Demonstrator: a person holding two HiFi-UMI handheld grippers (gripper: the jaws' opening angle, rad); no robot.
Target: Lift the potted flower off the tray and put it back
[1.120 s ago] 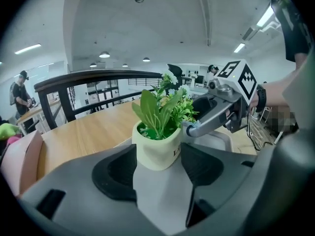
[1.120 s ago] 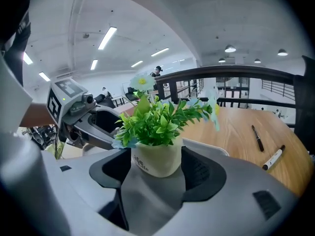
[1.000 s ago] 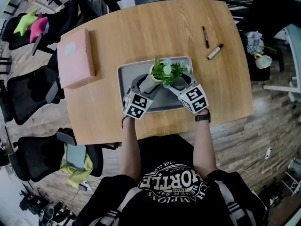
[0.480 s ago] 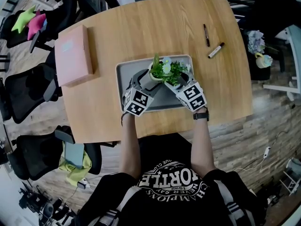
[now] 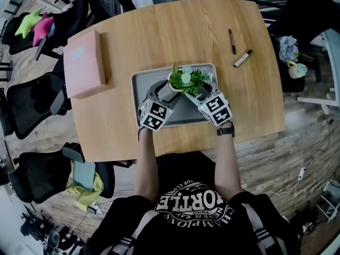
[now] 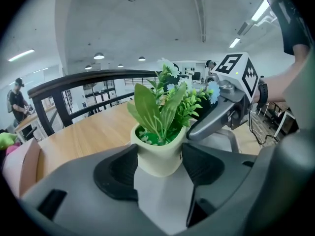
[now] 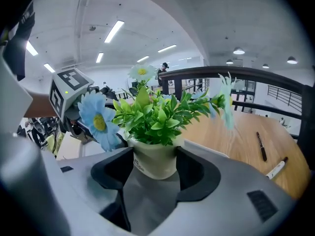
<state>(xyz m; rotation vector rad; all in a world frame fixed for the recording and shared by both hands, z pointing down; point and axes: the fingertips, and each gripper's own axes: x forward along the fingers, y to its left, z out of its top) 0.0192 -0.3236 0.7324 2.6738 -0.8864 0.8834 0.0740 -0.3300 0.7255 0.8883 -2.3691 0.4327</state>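
The potted flower (image 5: 183, 81), a cream pot with green leaves and pale blue and white blooms, stands upright on the grey tray (image 5: 139, 92) in the middle of the wooden table. My left gripper (image 5: 166, 93) reaches in from the near left and my right gripper (image 5: 196, 92) from the near right. In the left gripper view the pot (image 6: 157, 159) sits between the dark pads (image 6: 118, 173); the jaws are closing around it. The right gripper view shows the pot (image 7: 155, 163) flanked by its pads (image 7: 194, 173), these jaws closing too. Neither pair visibly squeezes the pot.
A pink box (image 5: 85, 62) lies at the table's left. A pen (image 5: 232, 41) and a marker (image 5: 243, 58) lie at the far right. Black office chairs (image 5: 32, 105) stand left of the table. A small vase of flowers (image 5: 291, 54) sits off to the right.
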